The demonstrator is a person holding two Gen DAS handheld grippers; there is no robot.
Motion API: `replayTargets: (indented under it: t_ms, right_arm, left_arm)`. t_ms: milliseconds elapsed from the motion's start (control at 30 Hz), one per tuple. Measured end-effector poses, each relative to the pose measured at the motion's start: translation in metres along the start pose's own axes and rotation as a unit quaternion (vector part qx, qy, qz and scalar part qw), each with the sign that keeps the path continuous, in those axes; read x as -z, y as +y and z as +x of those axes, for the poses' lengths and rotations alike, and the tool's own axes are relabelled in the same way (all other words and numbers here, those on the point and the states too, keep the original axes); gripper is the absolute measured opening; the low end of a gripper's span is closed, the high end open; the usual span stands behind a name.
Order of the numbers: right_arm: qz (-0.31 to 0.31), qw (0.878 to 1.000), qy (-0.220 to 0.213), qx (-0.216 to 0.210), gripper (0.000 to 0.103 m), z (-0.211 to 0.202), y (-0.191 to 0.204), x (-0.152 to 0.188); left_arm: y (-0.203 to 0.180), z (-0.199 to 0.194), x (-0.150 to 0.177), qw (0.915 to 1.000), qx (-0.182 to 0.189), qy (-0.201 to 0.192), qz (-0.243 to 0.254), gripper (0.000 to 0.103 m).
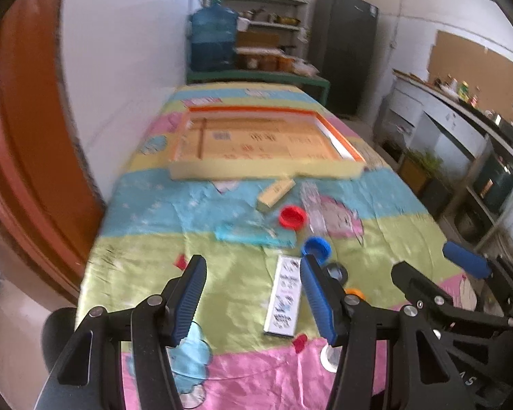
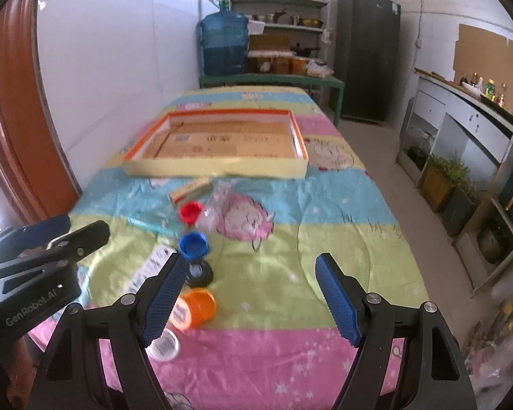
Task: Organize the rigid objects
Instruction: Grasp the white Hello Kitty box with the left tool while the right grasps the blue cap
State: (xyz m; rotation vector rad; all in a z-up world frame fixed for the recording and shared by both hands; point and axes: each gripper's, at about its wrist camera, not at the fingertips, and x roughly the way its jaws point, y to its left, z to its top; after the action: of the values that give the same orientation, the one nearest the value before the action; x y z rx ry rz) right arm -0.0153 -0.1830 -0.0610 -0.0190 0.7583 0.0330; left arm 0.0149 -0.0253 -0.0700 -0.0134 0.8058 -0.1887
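Kitchen storeroom with shelving, water jug and dark refrigerator behind; long table under a pastel cartoon-print cloth (image 1: 154, 212) in front.

Left wrist view. Left gripper (image 1: 253, 294) tilted down over the near end of the cloth, blue-ribbed jaws spread wide, nothing between them. Flat white rectangular printed box (image 1: 284, 297) lying just inside the right-hand finger, long axis running away from the camera, roughly parallel to the fingers. Small blue plastic cup (image 1: 316, 248) just beyond that fingertip; small red plastic cup (image 1: 292, 218) farther on; tan cardboard carton (image 1: 276, 194) slanted beyond it; shallow orange-rimmed cardboard tray (image 1: 266, 171) across the far half of the table, apparently the collection point. Right gripper (image 1: 437, 273) visible at the right edge, side by side with the left.

Right wrist view. Right gripper (image 2: 249, 294) likewise tilted down, jaws wide and empty. Orange plastic pot with printed label (image 2: 196, 309) lying on its side just beside the left-hand finger; white round lid (image 2: 166, 343) partly hidden behind that finger; black round cap (image 2: 199, 273) just ahead; blue cup (image 2: 193, 244) and red cup (image 2: 190, 212) in a line beyond, all left of the gap between the fingers. Orange-rimmed tray (image 2: 219, 167) well ahead.

Judgement: white box nearer the left gripper, orange pot nearer the right; a leftward shift likely needed for the right to straddle the pot.
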Motion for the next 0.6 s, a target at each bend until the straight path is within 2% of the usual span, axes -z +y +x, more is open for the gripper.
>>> replayTargets:
  t_ms: [300, 400, 467, 533, 600]
  right_arm:
    - [0.026, 1.000, 0.015, 0.004, 0.079, 0.011, -0.016, 0.009]
    - [0.030, 0.999, 0.017, 0.005, 0.079, 0.012, -0.018, 0.010]
    - [0.033, 0.999, 0.019, 0.004, 0.079, 0.013, -0.019, 0.011]
    - [0.034, 0.999, 0.020, 0.004, 0.079, 0.014, -0.019, 0.011]
    - [0.034, 0.999, 0.021, 0.005, 0.079, 0.014, -0.019, 0.011]
  left_arm:
    - [-0.012, 0.035, 0.012, 0.9979, 0.037, 0.037, 0.038, 0.056]
    - [-0.013, 0.043, 0.014, 0.9971, 0.042, 0.046, 0.044, 0.051]
    - [-0.014, 0.050, 0.016, 0.9965, 0.044, 0.055, 0.046, 0.041]
    - [-0.013, 0.057, 0.019, 0.9950, 0.054, 0.072, 0.045, 0.036]
    - [-0.014, 0.056, 0.019, 0.9952, 0.055, 0.065, 0.050, 0.034]
